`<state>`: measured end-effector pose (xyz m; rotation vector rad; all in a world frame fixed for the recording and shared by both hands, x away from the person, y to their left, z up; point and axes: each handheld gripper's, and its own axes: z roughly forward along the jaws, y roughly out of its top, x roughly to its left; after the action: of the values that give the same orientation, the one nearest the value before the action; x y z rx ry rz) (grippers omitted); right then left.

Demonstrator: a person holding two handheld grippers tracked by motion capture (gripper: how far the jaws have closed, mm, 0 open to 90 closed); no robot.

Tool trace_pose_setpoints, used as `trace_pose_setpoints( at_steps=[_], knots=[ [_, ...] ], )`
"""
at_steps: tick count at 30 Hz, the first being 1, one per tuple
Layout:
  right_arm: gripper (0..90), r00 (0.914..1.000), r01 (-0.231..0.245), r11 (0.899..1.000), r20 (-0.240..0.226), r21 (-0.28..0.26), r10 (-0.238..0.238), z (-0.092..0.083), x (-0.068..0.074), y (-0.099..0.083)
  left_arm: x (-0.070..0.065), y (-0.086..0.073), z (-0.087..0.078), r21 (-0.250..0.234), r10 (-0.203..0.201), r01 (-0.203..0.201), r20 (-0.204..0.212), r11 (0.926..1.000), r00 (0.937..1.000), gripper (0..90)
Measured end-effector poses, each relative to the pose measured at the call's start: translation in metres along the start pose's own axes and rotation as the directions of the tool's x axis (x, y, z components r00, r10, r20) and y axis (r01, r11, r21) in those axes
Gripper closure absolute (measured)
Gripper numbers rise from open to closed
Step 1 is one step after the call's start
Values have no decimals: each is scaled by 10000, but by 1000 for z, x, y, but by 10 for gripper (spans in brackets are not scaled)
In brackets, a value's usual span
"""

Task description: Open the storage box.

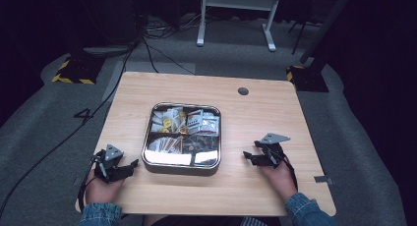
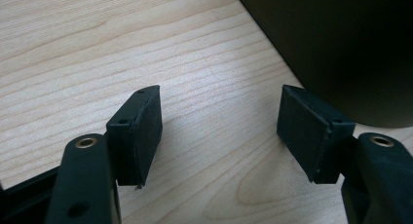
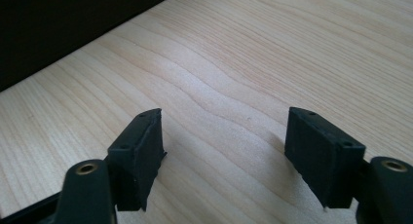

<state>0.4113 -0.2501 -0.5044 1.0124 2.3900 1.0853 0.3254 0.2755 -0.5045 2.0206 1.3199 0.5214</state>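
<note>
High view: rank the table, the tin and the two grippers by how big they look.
1. table
2. tin
3. left gripper and right gripper: look about alike, so unranked.

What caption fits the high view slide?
Open left gripper and right gripper flank a packet-filled square tin on the wooden table.

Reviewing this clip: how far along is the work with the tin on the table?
Barely begun, it seems. Done: nothing visible; the square tin sits mid-table, uncovered, its compartments full of small packets. In hand: nothing. The left gripper and right gripper rest on the wood either side of the tin, jaws open with only bare table between them. Left: any handling of the tin or its contents.
</note>
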Motion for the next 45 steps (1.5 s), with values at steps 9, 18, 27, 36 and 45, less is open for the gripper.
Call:
trace_pose_setpoints(
  at_steps=[9,18,27,36,45],
  knots=[
    [387,9999,-85,10000,97,-39,86,-2,-1,0,0,0,0,2,-7,7,-20,10000,10000,338],
    [423,9998,165,9996,86,-222,-163,-8,5,4,0,0,0,-6,-29,29,-22,10000,10000,339],
    [429,9990,295,9945,-303,-1004,-327,-31,11,27,0,0,0,3,-13,13,-28,10000,10000,340],
    [428,9924,-217,9877,-1230,-1549,26,-53,9,54,0,0,0,-1,-23,23,-25,10000,10000,340],
    [428,9810,-43,9906,-1925,-1367,-223,-54,18,84,0,0,0,0,-24,24,-30,10000,10000,340]
  ],
)
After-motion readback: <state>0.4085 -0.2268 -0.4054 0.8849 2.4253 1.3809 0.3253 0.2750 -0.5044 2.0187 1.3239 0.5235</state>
